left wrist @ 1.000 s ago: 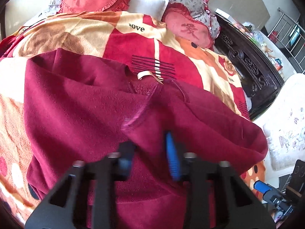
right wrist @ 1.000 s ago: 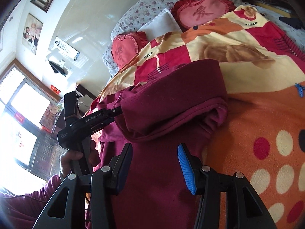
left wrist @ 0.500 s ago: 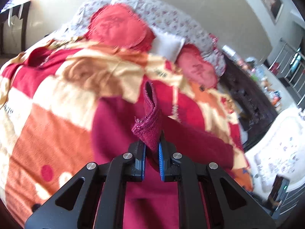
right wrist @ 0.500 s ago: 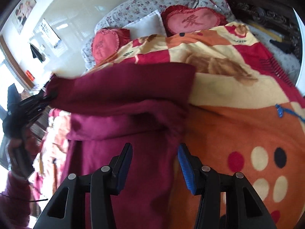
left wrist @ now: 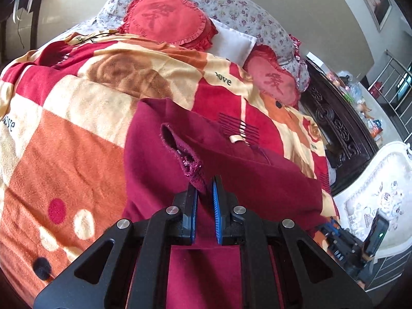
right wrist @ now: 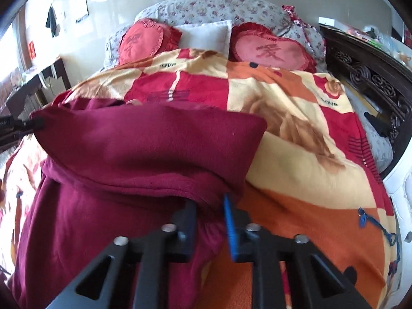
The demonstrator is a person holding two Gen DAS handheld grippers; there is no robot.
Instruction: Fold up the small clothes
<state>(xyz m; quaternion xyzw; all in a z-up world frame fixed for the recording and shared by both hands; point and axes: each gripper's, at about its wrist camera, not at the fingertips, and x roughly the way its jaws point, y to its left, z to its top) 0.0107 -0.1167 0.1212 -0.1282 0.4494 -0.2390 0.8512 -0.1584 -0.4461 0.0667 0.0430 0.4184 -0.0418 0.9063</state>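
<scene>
A dark red fleece garment (left wrist: pixel 159 159) lies on the patterned bed blanket (left wrist: pixel 64 134). My left gripper (left wrist: pixel 205 182) is shut on a bunched edge of the garment, which sticks up between its pads. In the right wrist view the garment (right wrist: pixel 144 149) is folded over itself, its upper layer stretched to the left, where the left gripper (right wrist: pixel 33 125) holds its corner. My right gripper (right wrist: pixel 209 203) has its jaws narrowed around a fold at the garment's right edge, with cloth between them.
Two red heart cushions (right wrist: pixel 270 51) and a white pillow (right wrist: pixel 206 34) lie at the head of the bed. A dark carved bed frame (right wrist: pixel 373 82) runs along the right. A white upholstered seat (left wrist: pixel 376 200) stands right of the bed.
My left gripper has lowered slightly with the garment edge in it. My right gripper has moved forward onto the garment's right fold and its jaws have narrowed around it.
</scene>
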